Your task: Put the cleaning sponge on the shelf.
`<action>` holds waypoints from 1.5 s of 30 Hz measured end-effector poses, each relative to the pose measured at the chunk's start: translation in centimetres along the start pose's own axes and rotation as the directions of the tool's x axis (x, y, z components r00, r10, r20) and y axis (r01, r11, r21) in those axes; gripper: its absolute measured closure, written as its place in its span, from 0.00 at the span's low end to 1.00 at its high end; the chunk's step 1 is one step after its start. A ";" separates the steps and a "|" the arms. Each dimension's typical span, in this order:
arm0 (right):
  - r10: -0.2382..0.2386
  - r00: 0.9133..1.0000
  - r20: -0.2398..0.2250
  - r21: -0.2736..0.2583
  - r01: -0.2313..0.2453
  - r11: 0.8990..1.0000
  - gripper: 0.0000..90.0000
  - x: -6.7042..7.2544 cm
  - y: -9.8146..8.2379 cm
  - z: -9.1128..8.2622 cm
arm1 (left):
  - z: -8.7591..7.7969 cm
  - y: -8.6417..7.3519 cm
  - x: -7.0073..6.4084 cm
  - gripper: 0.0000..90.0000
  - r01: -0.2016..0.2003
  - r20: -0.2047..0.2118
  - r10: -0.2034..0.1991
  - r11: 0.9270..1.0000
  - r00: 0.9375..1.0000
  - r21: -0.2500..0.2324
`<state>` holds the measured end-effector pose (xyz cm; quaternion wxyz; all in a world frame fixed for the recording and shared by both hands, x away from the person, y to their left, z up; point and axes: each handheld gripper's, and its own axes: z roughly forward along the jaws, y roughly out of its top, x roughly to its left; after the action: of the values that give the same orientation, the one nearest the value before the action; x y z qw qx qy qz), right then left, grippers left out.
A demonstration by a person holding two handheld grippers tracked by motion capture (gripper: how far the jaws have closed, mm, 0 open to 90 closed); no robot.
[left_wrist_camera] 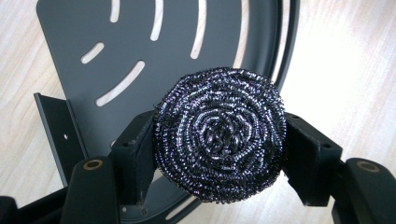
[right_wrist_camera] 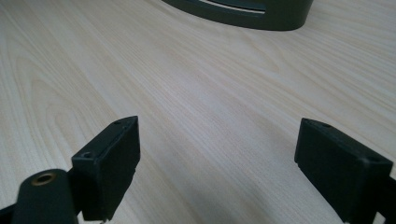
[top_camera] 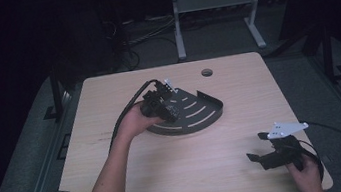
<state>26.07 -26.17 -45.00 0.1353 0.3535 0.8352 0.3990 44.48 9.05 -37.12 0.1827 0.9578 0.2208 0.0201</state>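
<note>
A dark quarter-round slotted metal shelf point(top_camera: 196, 115) lies flat on the wooden table, seen up close as the slotted shelf point(left_wrist_camera: 187, 32) in the left gripper view. My left gripper point(top_camera: 162, 108) hovers over the shelf's left part, shut on a round steel-wool scouring pad point(left_wrist_camera: 219, 135) squeezed between both jaws. My right gripper point(top_camera: 258, 147) rests near the table's front right corner, open, its fingers point(right_wrist_camera: 112, 163) wide apart over bare wood, with the shelf's curved rim point(right_wrist_camera: 252, 14) far ahead.
The table point(top_camera: 179, 175) has a cable hole point(top_camera: 206, 72) near its far edge. A desk frame point(top_camera: 217, 13) and cables stand on the floor behind. Cables trail from both grippers across the table.
</note>
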 end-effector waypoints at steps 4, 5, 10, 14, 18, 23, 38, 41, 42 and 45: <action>-0.002 1.000 0.000 0.001 0.002 1.000 0.15 0.0 0.0 0.1 | 0.2 0.1 0.5 0.37 0.011 0.003 -0.011 1.000 1.000 -0.005; -0.005 1.000 0.001 0.003 0.005 1.000 0.15 -0.1 0.0 0.1 | 0.2 0.1 0.7 0.37 0.014 0.004 -0.014 1.000 1.000 -0.010; 0.000 1.000 -0.002 0.003 0.000 1.000 0.15 0.0 0.1 0.2 | 0.4 0.2 1.1 0.37 0.020 0.008 -0.020 1.000 1.000 -0.016; -0.004 1.000 0.000 0.003 0.004 1.000 0.15 0.0 0.1 0.2 | 0.5 0.4 1.2 0.37 0.026 0.010 -0.026 0.999 1.000 -0.019; -0.003 1.000 -0.002 0.003 0.003 1.000 0.15 0.0 0.1 0.2 | 0.4 1.0 1.5 0.37 0.024 0.007 -0.024 1.000 1.000 -0.019; 0.000 1.000 -0.003 0.003 0.000 1.000 0.15 0.0 0.1 0.2 | 0.8 1.4 2.1 0.37 0.037 0.006 -0.037 0.999 0.999 -0.017; -0.002 1.000 -0.008 -0.001 0.002 1.000 0.15 0.0 0.1 0.2 | 2.7 1.4 3.1 0.37 0.072 0.001 -0.072 0.997 0.997 0.007; -0.001 1.000 -0.007 0.000 0.001 1.000 0.15 0.0 0.1 0.2 | 3.0 1.3 3.4 0.37 0.073 -0.007 -0.073 0.997 0.997 0.015; -0.004 1.000 -0.005 0.000 0.004 1.000 0.15 0.0 0.1 0.2 | 3.0 1.3 3.4 0.36 0.073 -0.007 -0.073 0.997 0.997 0.015; -0.005 1.000 -0.007 -0.003 0.005 1.000 0.15 0.1 0.1 0.2 | 3.1 1.5 3.5 0.36 0.075 -0.013 -0.075 0.997 0.997 0.010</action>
<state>26.17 -25.97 -45.00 0.1338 0.3500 0.8358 0.4013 48.59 8.26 -39.66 0.1771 0.9496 0.2579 0.0180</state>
